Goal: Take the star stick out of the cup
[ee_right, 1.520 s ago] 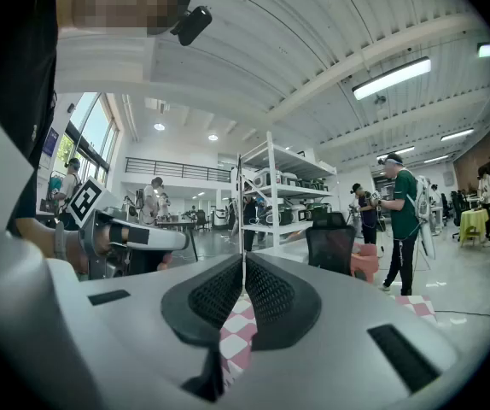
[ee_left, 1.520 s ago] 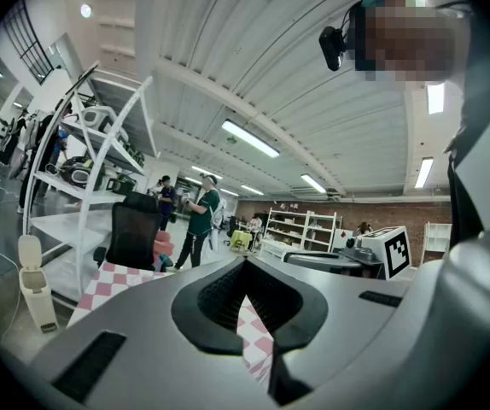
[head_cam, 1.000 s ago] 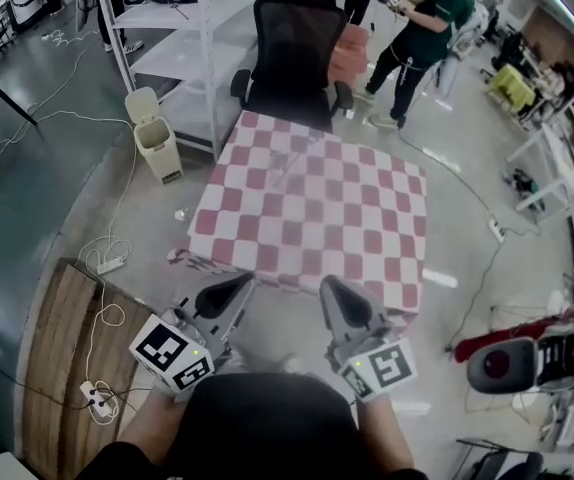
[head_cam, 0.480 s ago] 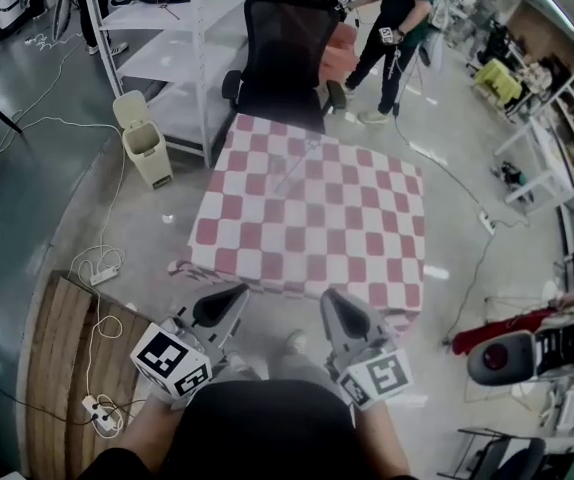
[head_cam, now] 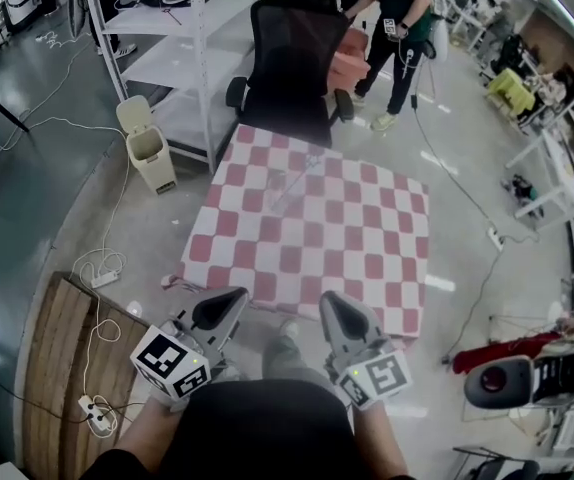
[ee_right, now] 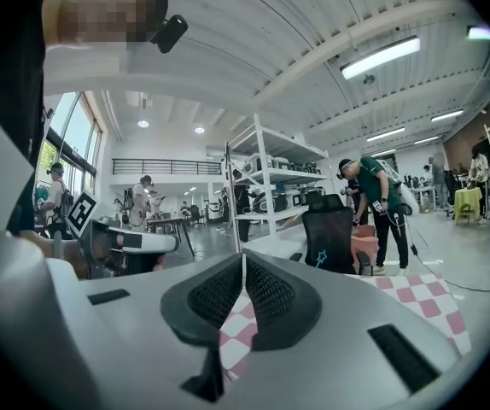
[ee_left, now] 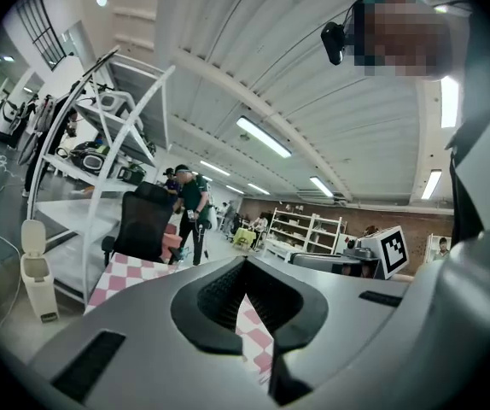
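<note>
Star stick too small to discern, clear cup faint on red-and-white checked table — left gripper, right gripper both closed, empty, held at waist, likely pre-reach.

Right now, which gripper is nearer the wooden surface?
The left gripper: it hangs beside the wooden surface at the head view's lower left. The right gripper is farther off, toward the red-and-black machine. Both are shut and empty.
</note>
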Available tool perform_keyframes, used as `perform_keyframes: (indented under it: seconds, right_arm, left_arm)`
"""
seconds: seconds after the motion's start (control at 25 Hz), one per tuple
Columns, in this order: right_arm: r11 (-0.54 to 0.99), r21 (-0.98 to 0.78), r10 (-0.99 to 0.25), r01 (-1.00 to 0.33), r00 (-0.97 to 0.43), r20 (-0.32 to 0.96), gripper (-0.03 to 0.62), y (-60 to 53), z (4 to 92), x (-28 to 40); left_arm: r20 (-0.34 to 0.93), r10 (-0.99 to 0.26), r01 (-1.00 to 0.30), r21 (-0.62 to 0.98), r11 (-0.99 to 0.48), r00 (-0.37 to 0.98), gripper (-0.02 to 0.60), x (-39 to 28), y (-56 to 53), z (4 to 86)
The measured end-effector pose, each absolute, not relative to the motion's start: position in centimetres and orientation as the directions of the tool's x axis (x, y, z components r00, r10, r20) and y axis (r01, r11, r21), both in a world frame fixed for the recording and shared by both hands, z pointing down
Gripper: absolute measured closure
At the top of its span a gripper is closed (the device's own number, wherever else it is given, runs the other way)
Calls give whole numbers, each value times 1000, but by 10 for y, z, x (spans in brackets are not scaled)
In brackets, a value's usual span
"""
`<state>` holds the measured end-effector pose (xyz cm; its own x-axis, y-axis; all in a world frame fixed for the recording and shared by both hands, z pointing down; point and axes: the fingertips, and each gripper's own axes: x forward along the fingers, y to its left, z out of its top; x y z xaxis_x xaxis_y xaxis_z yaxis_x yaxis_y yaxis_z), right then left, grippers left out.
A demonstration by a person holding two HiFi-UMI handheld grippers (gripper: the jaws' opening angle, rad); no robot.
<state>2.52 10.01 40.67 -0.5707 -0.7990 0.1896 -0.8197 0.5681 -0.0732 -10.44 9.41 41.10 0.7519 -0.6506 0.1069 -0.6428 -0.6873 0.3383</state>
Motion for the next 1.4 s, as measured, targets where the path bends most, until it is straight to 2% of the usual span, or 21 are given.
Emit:
perform_keyframes:
  seconds: [0.76,1.0,1.4]
  right_arm:
    - [681,-148,-702,-717,-697,146,568,-35,408,129]
    - [694,-160,-685,-702,-712,154,568,-73,415,145]
    - [681,-193,-677,-706,-708,200,568,-116,442,129]
  left_arm:
    - [179,-753,-765,290,-575,633,541,-2,-17,404]
    - [217,-774,-797,282,-534,595,541,4,-32,412]
    - [247,-768,-802,288,-524,590,541,-15,-64,422]
